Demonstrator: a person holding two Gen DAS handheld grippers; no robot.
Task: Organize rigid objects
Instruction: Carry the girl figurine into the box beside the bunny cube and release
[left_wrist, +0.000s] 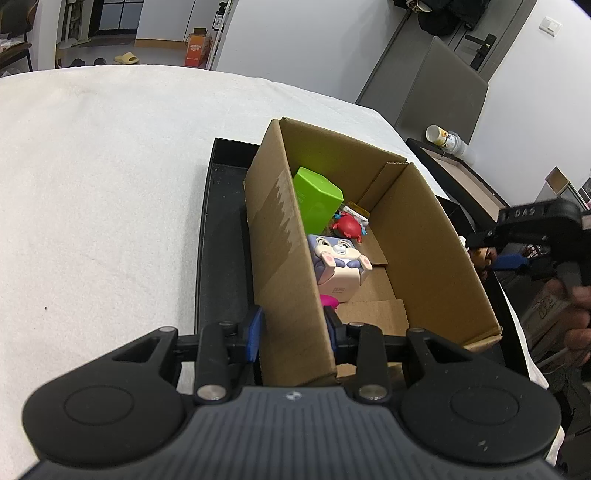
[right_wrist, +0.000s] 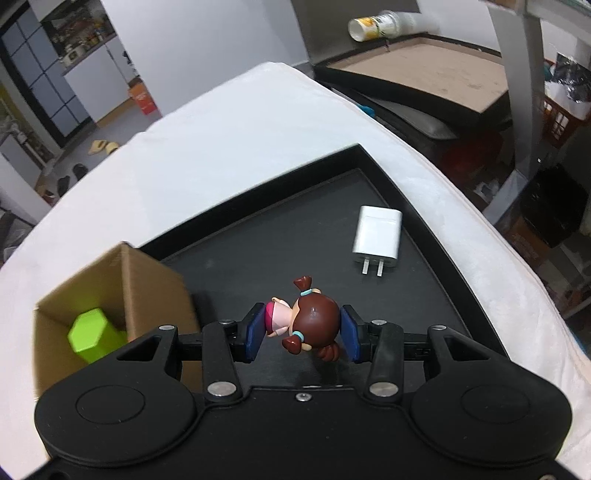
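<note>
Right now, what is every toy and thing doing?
Brown cardboard box: open, wall pinched by left gripper.
Brown-haired doll figurine: lying sideways, clamped by right gripper.
White plug charger: flat on black tray, untouched.
Green plastic block: inside box.
Red crab toy: inside box.
Bunny cube: inside box.

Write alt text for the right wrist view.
The right claw grips a small doll figure with brown pigtails above a black tray. A white charger plug lies on the tray ahead; at left, an open cardboard box holds a green container.
</note>
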